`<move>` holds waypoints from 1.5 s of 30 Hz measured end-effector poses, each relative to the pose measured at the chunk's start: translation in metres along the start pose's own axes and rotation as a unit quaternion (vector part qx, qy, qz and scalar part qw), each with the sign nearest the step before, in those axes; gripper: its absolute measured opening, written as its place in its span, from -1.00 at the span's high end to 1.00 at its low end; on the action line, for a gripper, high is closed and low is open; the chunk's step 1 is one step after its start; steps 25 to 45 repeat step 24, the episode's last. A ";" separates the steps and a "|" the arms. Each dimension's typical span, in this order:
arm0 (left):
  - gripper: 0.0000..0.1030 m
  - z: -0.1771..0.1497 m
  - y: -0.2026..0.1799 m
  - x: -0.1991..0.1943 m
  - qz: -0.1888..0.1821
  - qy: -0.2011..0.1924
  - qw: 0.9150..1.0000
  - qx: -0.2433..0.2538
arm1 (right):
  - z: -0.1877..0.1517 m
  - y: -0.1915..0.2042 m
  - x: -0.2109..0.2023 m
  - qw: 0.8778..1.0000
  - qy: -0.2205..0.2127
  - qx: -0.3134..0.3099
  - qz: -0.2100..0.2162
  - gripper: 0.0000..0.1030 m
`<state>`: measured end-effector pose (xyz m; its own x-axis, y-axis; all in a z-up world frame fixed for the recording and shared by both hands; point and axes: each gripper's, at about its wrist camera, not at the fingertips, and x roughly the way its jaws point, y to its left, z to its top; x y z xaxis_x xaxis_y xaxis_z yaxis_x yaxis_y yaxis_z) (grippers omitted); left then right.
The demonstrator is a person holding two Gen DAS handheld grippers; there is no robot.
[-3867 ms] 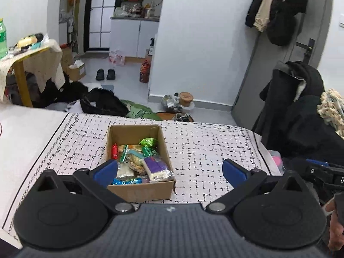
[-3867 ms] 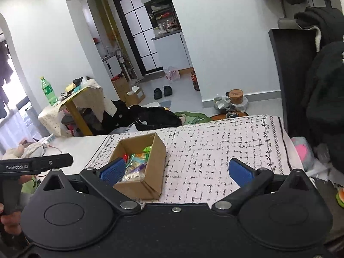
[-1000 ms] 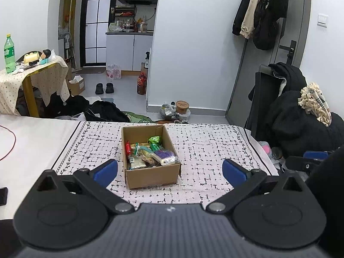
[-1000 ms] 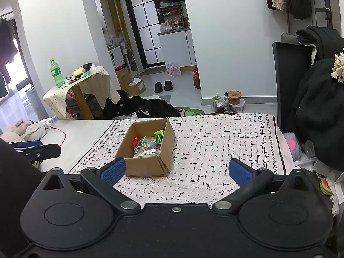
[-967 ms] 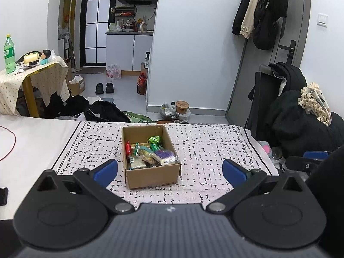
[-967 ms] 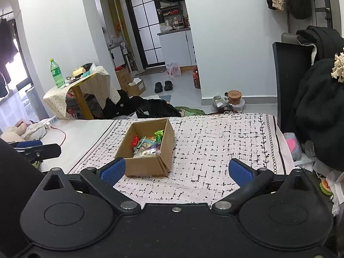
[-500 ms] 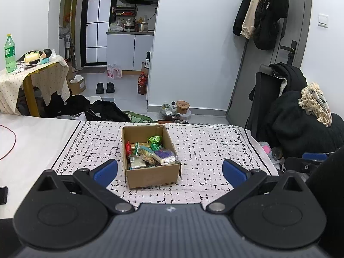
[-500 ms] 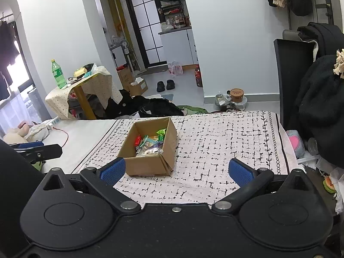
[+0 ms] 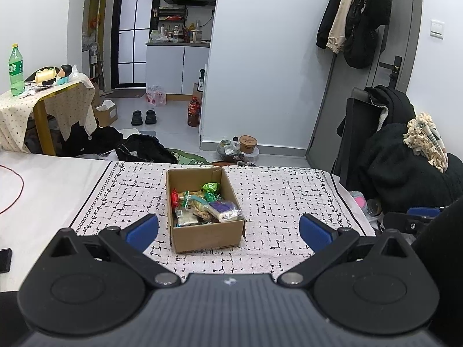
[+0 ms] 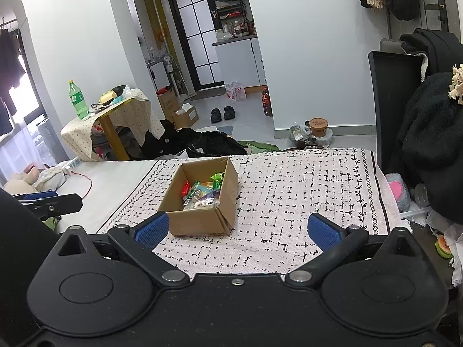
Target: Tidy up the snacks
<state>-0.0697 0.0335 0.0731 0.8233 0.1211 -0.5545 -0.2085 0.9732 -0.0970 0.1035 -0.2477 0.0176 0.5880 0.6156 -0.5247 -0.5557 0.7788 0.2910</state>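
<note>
An open cardboard box [image 9: 206,235] full of wrapped snacks [image 9: 202,204] stands on the patterned cloth [image 9: 277,202] of the table. It also shows in the right wrist view [image 10: 228,193], with the snacks [image 10: 202,195] inside. My left gripper [image 9: 228,230] is open and empty, held back from the box near the table's front edge. My right gripper [image 10: 237,230] is open and empty, to the right of the box and also held back. No snack lies outside the box.
A black coat-covered chair [image 9: 405,159] stands right of the table. A bare white surface with a red cable [image 9: 14,185] lies left. A small table with a green bottle [image 10: 78,99] stands farther left. Bags and shoes lie on the floor beyond.
Both grippers have drawn back and up from the box over the last seconds; the box looks smaller. In the last half second almost nothing moves.
</note>
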 end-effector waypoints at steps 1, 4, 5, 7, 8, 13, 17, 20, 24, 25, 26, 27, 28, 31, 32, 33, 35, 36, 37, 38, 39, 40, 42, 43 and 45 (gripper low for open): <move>-1.00 0.000 0.000 0.000 0.000 0.000 1.000 0.000 | 0.000 -0.001 0.000 1.000 0.001 0.001 0.000 -1.00; -1.00 0.000 0.000 0.000 -0.001 0.000 1.000 -0.001 | -0.001 -0.002 0.001 1.000 0.002 0.002 0.000 -1.00; -1.00 0.000 -0.001 -0.001 -0.001 -0.001 1.000 -0.001 | -0.001 -0.002 0.001 1.000 0.002 0.001 0.000 -1.00; -1.00 0.001 0.000 -0.002 0.000 -0.001 1.000 -0.001 | -0.002 -0.002 0.001 1.000 0.001 0.001 -0.002 -1.00; -1.00 0.000 0.000 -0.002 0.000 -0.001 1.000 -0.001 | -0.003 -0.002 0.001 1.000 0.001 0.001 -0.002 -1.00; -1.00 0.001 0.000 -0.002 -0.001 -0.001 1.000 -0.002 | -0.003 -0.003 0.001 1.000 0.001 0.001 0.000 -1.00; -1.00 0.002 0.000 -0.001 -0.003 0.000 1.000 -0.002 | -0.003 -0.003 0.000 1.000 0.001 0.005 0.001 -1.00; -1.00 0.003 -0.001 0.000 -0.003 0.000 1.000 -0.001 | -0.003 -0.002 0.000 1.000 0.001 0.005 0.001 -1.00; -1.00 0.002 -0.002 0.001 -0.006 0.000 1.000 -0.001 | -0.002 -0.002 0.000 1.000 0.002 0.003 0.004 -1.00; -1.00 0.002 -0.002 0.001 -0.006 0.000 1.000 -0.001 | -0.002 -0.002 0.000 1.000 0.002 0.003 0.004 -1.00; -1.00 0.002 -0.002 0.001 -0.006 0.000 1.000 -0.001 | -0.002 -0.002 0.000 1.000 0.002 0.003 0.004 -1.00; -1.00 0.002 -0.002 0.001 -0.006 0.000 1.000 -0.001 | -0.002 -0.002 0.000 1.000 0.002 0.003 0.004 -1.00; -1.00 0.002 -0.002 0.001 -0.006 0.000 1.000 -0.001 | -0.002 -0.002 0.000 1.000 0.002 0.003 0.004 -1.00; -1.00 0.002 -0.002 0.001 -0.006 0.000 1.000 -0.001 | -0.002 -0.002 0.000 1.000 0.002 0.003 0.004 -1.00; -1.00 0.002 -0.002 0.001 -0.006 0.000 1.000 -0.001 | -0.002 -0.002 0.000 1.000 0.002 0.003 0.004 -1.00; -1.00 0.002 -0.002 0.001 -0.006 0.000 1.000 -0.001 | -0.002 -0.002 0.000 1.000 0.002 0.003 0.004 -1.00; -1.00 0.002 -0.002 0.001 -0.006 0.000 1.000 -0.001 | -0.002 -0.002 0.000 1.000 0.002 0.003 0.004 -1.00; -1.00 0.002 -0.002 0.001 -0.006 0.000 1.000 -0.001 | -0.002 -0.002 0.000 1.000 0.002 0.003 0.004 -1.00; -1.00 0.002 -0.002 0.001 -0.006 0.000 1.000 -0.001 | -0.002 -0.002 0.000 1.000 0.002 0.003 0.004 -1.00; -1.00 0.002 -0.002 0.001 -0.006 0.000 1.000 -0.001 | -0.002 -0.002 0.000 1.000 0.002 0.003 0.004 -1.00; -1.00 0.002 -0.002 0.001 -0.006 0.000 1.000 -0.001 | -0.002 -0.002 0.000 1.000 0.002 0.003 0.004 -1.00; -1.00 0.002 -0.002 0.001 -0.006 0.000 1.000 -0.001 | -0.002 -0.002 0.000 1.000 0.002 0.003 0.004 -1.00; -1.00 0.002 -0.002 0.001 -0.006 0.000 1.000 -0.001 | -0.002 -0.002 0.000 1.000 0.002 0.003 0.004 -1.00; -1.00 0.002 -0.002 0.001 -0.006 0.000 1.000 -0.001 | -0.002 -0.002 0.000 1.000 0.002 0.003 0.004 -1.00; -1.00 0.002 -0.002 0.001 -0.006 0.000 1.000 -0.001 | -0.002 -0.002 0.000 1.000 0.002 0.003 0.004 -1.00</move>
